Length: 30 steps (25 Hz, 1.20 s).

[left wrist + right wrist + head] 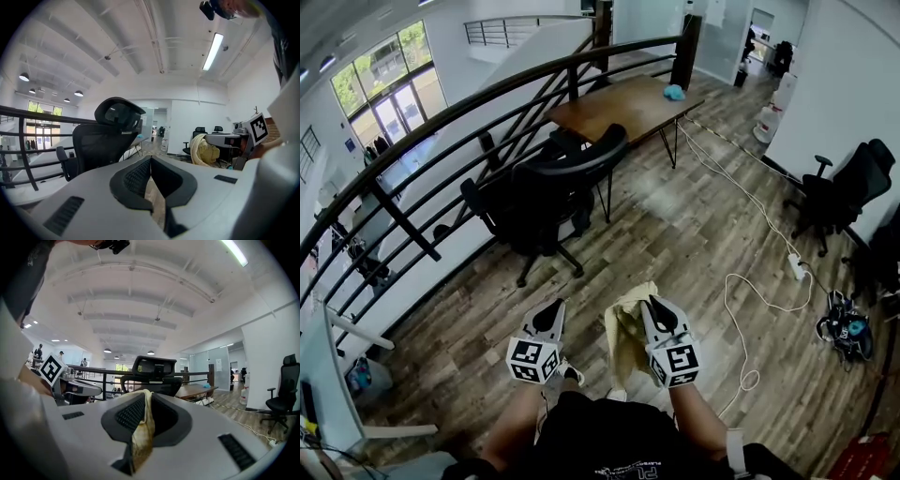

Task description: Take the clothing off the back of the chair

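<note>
The black office chair (551, 192) stands by the railing, ahead of me, and its back is bare. A pale yellow garment (625, 325) hangs from my right gripper (653, 303), well short of the chair. In the right gripper view the cloth (140, 437) is pinched between the jaws of the right gripper (146, 393), and the chair (152, 367) shows beyond. My left gripper (555, 307) is held beside the garment, to its left. In the left gripper view the tips of the left gripper (151, 160) meet with nothing held; the chair (101, 140) and the garment (206, 150) show beyond.
A dark curved railing (441, 141) runs behind the chair. A wooden table (619, 103) with a blue item (673, 92) stands further back. A white cable (741, 305) loops over the wood floor at the right, near a second black chair (848, 187) and a bag (846, 330).
</note>
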Tool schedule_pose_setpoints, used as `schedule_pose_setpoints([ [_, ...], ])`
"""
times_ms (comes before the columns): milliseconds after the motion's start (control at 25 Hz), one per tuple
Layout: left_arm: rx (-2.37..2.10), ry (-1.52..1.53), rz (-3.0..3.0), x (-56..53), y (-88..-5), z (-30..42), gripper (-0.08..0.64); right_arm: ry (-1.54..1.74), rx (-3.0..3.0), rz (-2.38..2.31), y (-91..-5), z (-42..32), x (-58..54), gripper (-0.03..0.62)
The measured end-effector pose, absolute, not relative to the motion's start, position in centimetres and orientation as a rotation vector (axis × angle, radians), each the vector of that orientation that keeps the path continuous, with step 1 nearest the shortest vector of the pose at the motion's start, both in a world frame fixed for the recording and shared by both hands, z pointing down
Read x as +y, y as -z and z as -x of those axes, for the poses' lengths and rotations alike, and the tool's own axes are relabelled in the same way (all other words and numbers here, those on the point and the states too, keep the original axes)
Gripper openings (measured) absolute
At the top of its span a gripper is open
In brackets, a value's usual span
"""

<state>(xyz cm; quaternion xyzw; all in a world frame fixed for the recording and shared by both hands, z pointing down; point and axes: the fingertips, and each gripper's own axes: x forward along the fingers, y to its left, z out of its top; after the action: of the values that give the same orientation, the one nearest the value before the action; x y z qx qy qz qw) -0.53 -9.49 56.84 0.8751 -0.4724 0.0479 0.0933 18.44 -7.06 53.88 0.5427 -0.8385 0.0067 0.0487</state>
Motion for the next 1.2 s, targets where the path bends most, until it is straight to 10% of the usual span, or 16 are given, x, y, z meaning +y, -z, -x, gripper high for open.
schedule_pose_setpoints([
  [1200, -1.381, -0.130, -2.608, -12.0, -56.2, 0.5, 0.012, 0.000, -2.576, -1.726, -52.4, -18.6, -11.2, 0.052],
])
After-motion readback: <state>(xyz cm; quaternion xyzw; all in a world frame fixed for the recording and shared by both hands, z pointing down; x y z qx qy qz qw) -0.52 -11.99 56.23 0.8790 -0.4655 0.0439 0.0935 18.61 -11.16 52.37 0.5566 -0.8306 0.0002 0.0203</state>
